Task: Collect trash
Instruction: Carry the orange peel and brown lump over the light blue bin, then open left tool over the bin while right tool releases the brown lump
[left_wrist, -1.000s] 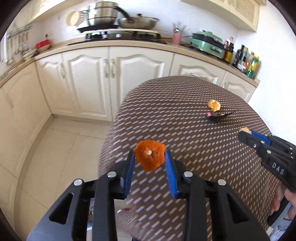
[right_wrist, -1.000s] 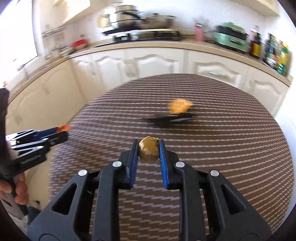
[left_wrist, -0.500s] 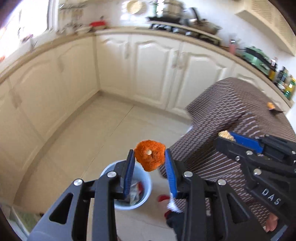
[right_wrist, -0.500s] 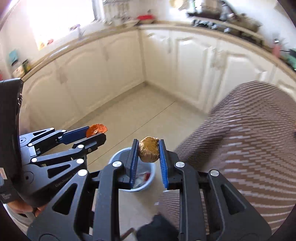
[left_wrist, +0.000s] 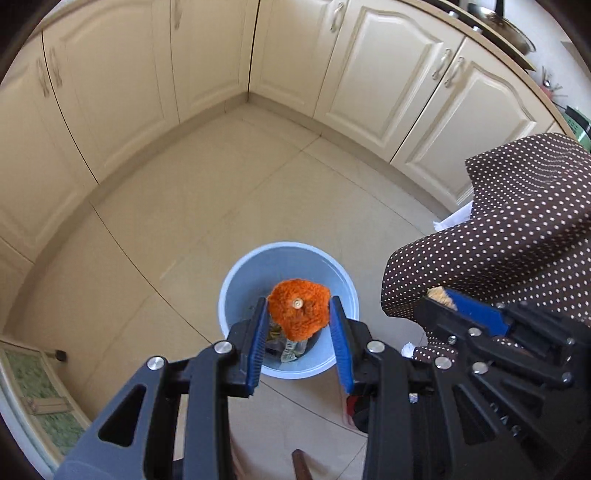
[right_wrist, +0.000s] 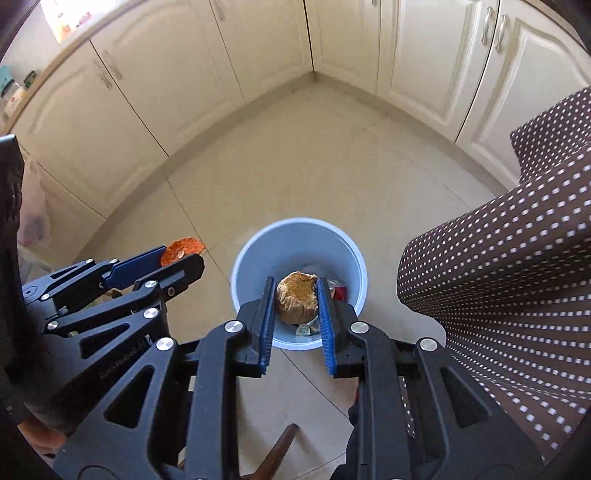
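**Inspector:** Two grippers noted, both loaded. The left gripper (left_wrist: 298, 319) has its blue pads (left_wrist: 257, 339) pressed on an orange peel (left_wrist: 298, 309); the right gripper (right_wrist: 296, 303) is clamped on a tan peel scrap (right_wrist: 297, 302). Confirm what lies beyond each

**Assistant:** Both point steeply down at the floor. Past the left gripper's tips the blue waste bin (left_wrist: 236, 280) sits directly below, and the orange peel shows inside the ring of its rim. In the right wrist view the same bin (right_wrist: 255, 254) lies straight ahead of the tips, with the tan scrap over its opening

**Inspector:** Which hand is nearer the bin?

**Assistant:** In my judgement, no real difference. The two grippers sit side by side, close but apart, and the round mouth favours neither

**Inspector:** Condition of the items?

**Assistant:** The orange peel is a domed cap, rough and bright, with a pale stem nub at its centre. The tan scrap is curled, dull and wrinkled, pith side showing. Wrappers already lie in the bin's bottom. The dotted brown tablecloth (left_wrist: 517, 229) hangs just to the right of the bin

**Inspector:** Risk?

**Assistant:** Slight; a light peel might cling to a pad on release
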